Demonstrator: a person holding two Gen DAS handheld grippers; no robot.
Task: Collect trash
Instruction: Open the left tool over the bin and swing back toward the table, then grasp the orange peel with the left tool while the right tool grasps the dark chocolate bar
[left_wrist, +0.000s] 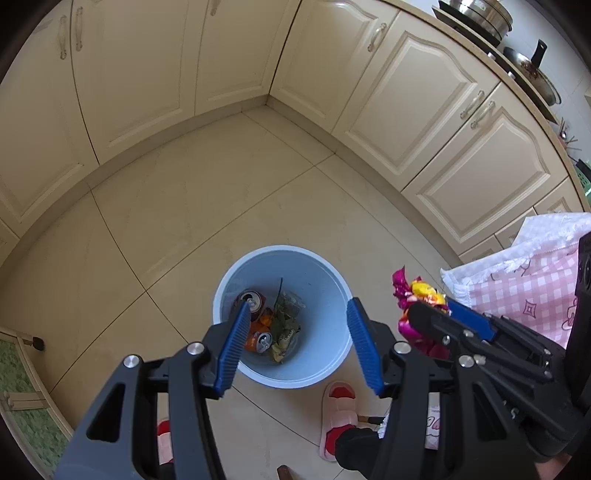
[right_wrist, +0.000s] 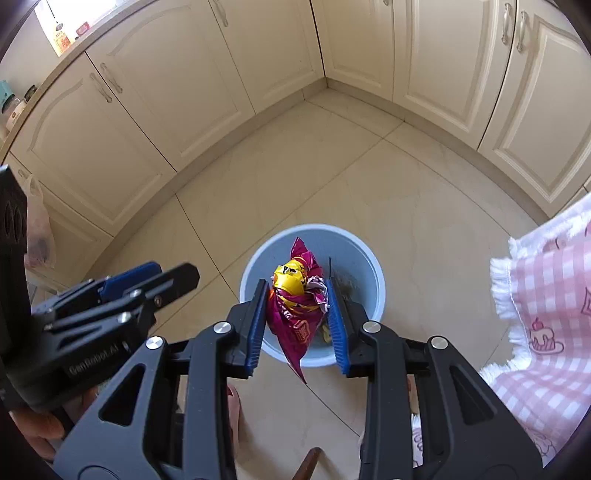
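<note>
Cream-coloured kitchen cabinets (right_wrist: 192, 122) with arched panel doors are seen meeting at a corner, above a floor of large beige tiles (left_wrist: 177, 229).

A crumpled magenta and yellow foil snack wrapper (right_wrist: 295, 306) is held pinched between the blue ribbed pads (right_wrist: 258, 325) of the right gripper (right_wrist: 297, 321); its jaws are closed on the wrapper at mid-width. The wrapper is twisted, with a yellow bulge at the top, a magenta body with printed lettering and a pointed tail hanging below the pads. It is suspended above the round pale blue plastic bin (right_wrist: 373, 266), with its tail hanging past the bin's near rim in the right wrist view.

The left gripper (left_wrist: 295, 343) is noted with jaws standing apart and nothing between them; the bin (left_wrist: 332, 369) is viewed through the gap. Inside the bin, two orange drink cans (left_wrist: 258, 339) and some crumpled greenish scraps (left_wrist: 284, 332) are recorded lying at the bottom. In the left wrist view, the held wrapper (left_wrist: 417, 295) is observed just right of the bin's rim.

A pink and white checked cloth (right_wrist: 546, 314) with a fringed edge is seen to the right of the bin. A white and red slipper (left_wrist: 338, 417) is recorded on the tiles just beside the bin. Steel pots (left_wrist: 476, 14) are visible on the counter at upper right.
</note>
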